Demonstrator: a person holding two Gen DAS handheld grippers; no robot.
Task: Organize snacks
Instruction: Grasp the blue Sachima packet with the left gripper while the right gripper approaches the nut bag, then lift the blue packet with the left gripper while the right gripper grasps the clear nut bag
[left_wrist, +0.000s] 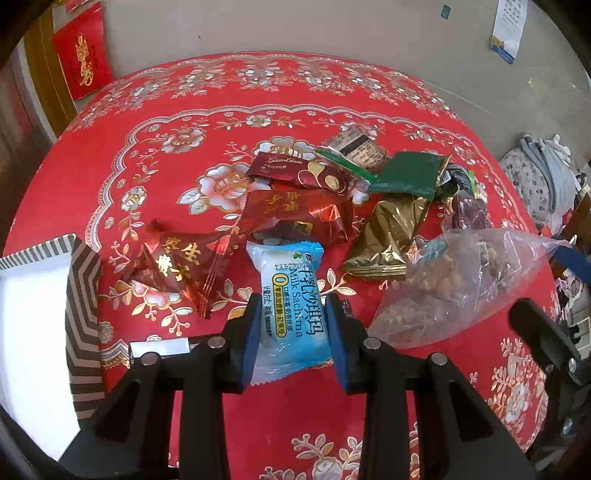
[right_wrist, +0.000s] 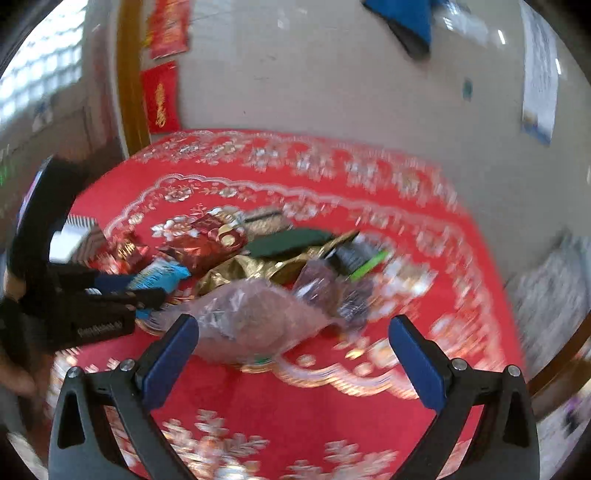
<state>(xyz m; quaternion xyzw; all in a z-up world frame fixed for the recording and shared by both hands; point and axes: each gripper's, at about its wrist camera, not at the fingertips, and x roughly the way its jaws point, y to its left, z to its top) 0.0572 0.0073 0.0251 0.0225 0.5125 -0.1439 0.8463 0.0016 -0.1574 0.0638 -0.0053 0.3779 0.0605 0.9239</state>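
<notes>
My left gripper (left_wrist: 291, 314) is shut on a light blue Milk Sachima packet (left_wrist: 290, 295), just above the red cloth. The packet also shows in the blurred right wrist view (right_wrist: 159, 275), held by the left gripper (right_wrist: 147, 291). Beyond it lies a pile of snacks: red foil packets (left_wrist: 295, 218), a dark red candy bag (left_wrist: 177, 266), a gold packet (left_wrist: 388, 236), a green packet (left_wrist: 406, 173). A clear bag of nuts (left_wrist: 454, 291) lies to the right. My right gripper (right_wrist: 291, 343) is open and empty, above the table near the clear bag (right_wrist: 258, 321).
A striped box with a white inside (left_wrist: 81, 295) stands at the table's left edge. The round table has a red flowered cloth (left_wrist: 184, 110). A beige wall (left_wrist: 295, 26) is behind it, with red hangings (left_wrist: 83, 48) to the left.
</notes>
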